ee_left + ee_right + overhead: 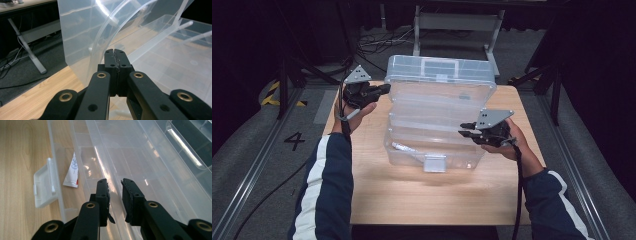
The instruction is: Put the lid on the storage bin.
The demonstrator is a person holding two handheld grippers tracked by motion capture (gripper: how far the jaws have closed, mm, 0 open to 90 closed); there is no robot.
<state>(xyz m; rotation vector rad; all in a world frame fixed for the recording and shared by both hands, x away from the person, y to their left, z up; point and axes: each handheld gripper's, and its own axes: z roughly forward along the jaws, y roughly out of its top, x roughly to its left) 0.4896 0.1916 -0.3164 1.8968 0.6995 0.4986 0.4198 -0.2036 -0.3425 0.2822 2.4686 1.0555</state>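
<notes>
Inside the clear box (155,152), the right gripper view reveals a tube (72,171).

Clear plastic box (439,95), black tools w/ brass rivets, white tube (71,171), light wood table (372,185).

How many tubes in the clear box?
1. A small white tube lies in the bottom of the clear box, near the front latch. More may be hidden under the raised tray.
</notes>
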